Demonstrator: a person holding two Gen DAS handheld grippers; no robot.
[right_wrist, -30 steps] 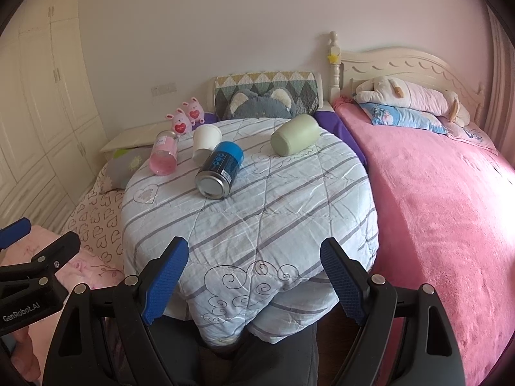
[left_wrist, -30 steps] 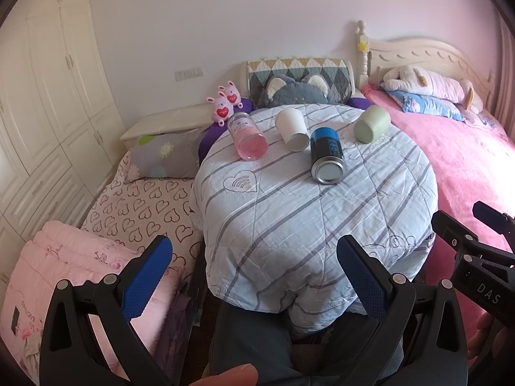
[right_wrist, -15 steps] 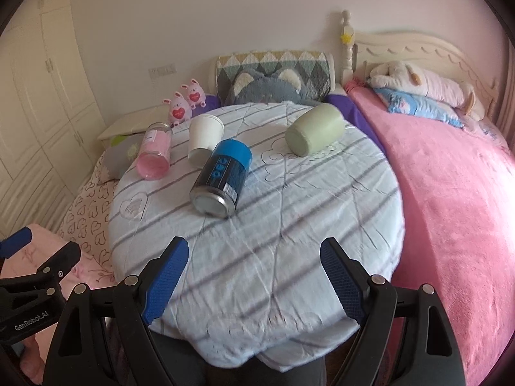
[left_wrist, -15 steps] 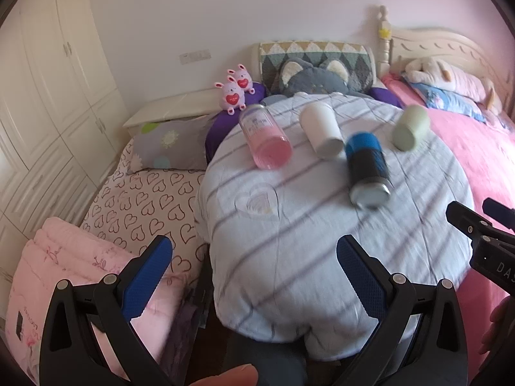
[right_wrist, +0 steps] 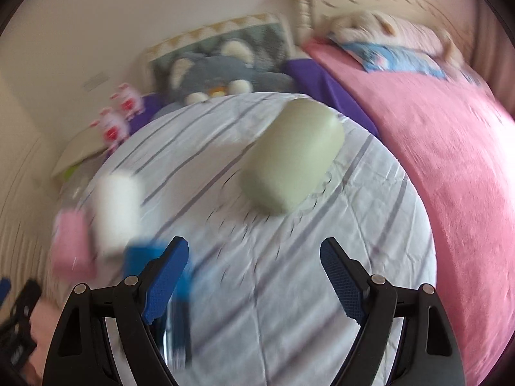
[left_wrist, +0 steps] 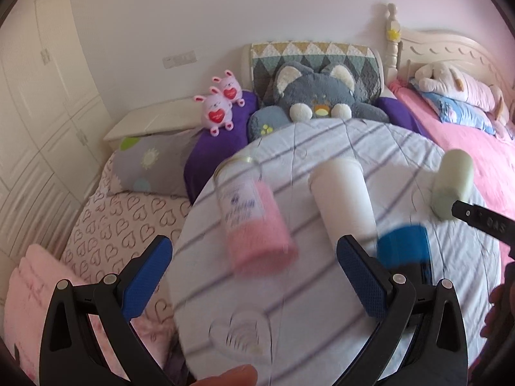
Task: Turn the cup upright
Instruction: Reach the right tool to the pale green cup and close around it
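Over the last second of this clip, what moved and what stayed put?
Both claws advanced over the round table: the left claw toward the pink bottle and white cup, the right claw toward the green cup. Nothing was grasped; both claws remain open. All four containers, including the blue can, still lie on their sides where they were.

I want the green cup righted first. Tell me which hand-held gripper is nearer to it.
Right. The right hand-held gripper faces the green cup lying just ahead; the left hand-held gripper faces the pink bottle, farther away.
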